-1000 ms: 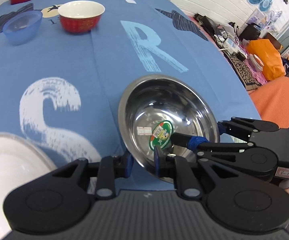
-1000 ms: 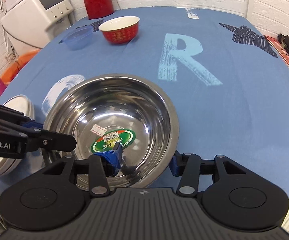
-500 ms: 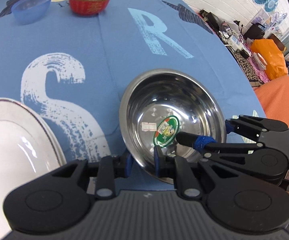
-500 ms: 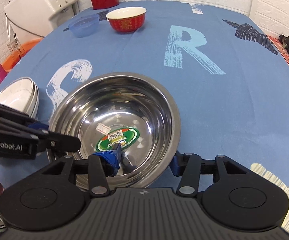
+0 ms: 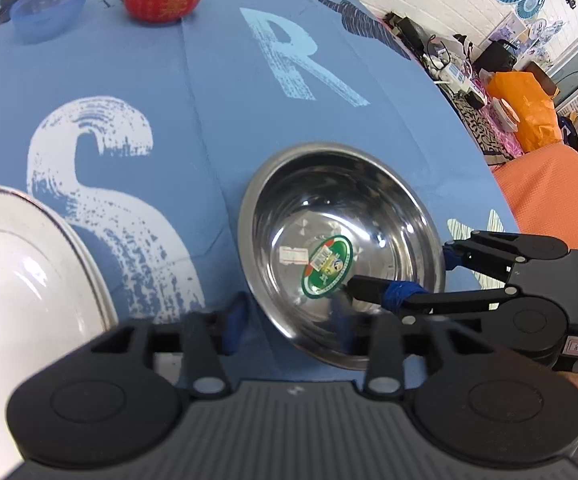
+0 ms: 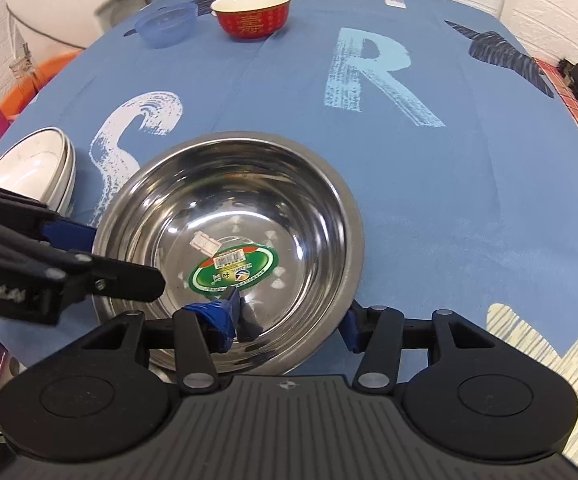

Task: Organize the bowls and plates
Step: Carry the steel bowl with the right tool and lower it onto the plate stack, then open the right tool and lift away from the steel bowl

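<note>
Gripping the steel bowl (image 6: 249, 216) by its rim from two sides, both tools carry risk: the left gripper (image 5: 289, 320) has its fingers (image 5: 235, 320) straddling the near-left rim, one outside and one blurred inside, and whether they press the metal I cannot tell; the right gripper (image 6: 289, 320) has one taped finger inside the wall and one outside, wide apart with the rim between them, apparently not clamped. The bowl sits at the near edge of the counter (image 6: 429, 184), just right of the white plates (image 6: 37, 168). Polished steel is slick and thin-walled, so a loose pinch could let it slide or tip, and it could clang against the plates or slip off the counter's edge. The green sticker (image 6: 233, 270) lies flat on its rounded bottom. Smooth blue cloth covers the counter and may bunch if the bowl drags. Far off stand a glossy red bowl (image 6: 253, 14) and a translucent blue bowl (image 6: 165, 24), well apart from the grippers.
</note>
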A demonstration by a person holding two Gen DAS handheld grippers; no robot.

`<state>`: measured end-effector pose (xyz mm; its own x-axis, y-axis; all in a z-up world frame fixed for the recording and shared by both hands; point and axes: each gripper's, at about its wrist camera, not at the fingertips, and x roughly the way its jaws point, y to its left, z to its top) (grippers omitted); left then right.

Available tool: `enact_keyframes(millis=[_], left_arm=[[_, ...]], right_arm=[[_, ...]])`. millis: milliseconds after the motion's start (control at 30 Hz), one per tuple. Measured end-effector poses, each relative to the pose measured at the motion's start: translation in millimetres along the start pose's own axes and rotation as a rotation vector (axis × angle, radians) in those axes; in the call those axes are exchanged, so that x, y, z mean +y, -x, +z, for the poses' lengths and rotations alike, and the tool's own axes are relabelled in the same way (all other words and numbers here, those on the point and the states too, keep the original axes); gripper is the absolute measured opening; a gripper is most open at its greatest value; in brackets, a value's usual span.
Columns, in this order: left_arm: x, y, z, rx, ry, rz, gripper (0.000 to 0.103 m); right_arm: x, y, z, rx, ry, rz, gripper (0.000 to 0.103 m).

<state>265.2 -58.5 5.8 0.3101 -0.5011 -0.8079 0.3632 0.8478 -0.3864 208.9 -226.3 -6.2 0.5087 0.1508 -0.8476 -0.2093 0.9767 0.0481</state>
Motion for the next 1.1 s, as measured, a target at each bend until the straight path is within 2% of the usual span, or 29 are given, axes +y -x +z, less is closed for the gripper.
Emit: enact_keyframes(millis=[133,267,367,467,500,567,667,767,800,867,967,1100], left_arm=[[-3,20,3,-0.052,-0.029,0.006,0.051],[8,49,17,-0.123,-0.003,-0.009,0.053],[26,73,29,-0.192,0.03,0.034,0.054],[46,93,40,-0.237,0.075,0.087,0.056],[53,97,44,-0.242,0.09,0.099,0.057],[69,103,51,-0.242,0.119,0.12,0.058],[86,105,60,-0.226,0.14,0.178,0.059],[103,101,71,-0.237,0.162,0.183,0.062],[109,97,76,-0.241,0.182,0.173,0.062],[120,88,85,-0.258,0.218,0.153,0.062],[130,65,108,-0.232,0.244,0.149,0.062],[141,32,148,-0.261,0.382,0.094,0.062]], right_arm=[[-8,19,1,-0.058,-0.048,-0.024,0.038],[-21,39,8,-0.118,-0.123,-0.019,0.038],[-29,43,18,-0.115,-0.193,-0.02,0.039],[-33,38,34,-0.05,-0.293,-0.073,0.039],[-34,38,38,-0.054,-0.307,-0.038,0.039],[-34,41,47,-0.099,-0.323,0.043,0.039],[-30,53,65,-0.195,-0.324,0.101,0.039],[-20,51,81,-0.335,-0.225,0.128,0.04],[-15,40,89,-0.302,-0.16,0.134,0.04],[-10,18,109,-0.207,-0.133,0.101,0.04],[-16,-3,141,-0.238,-0.148,0.139,0.041],[-18,-48,208,-0.18,-0.139,0.077,0.041]])
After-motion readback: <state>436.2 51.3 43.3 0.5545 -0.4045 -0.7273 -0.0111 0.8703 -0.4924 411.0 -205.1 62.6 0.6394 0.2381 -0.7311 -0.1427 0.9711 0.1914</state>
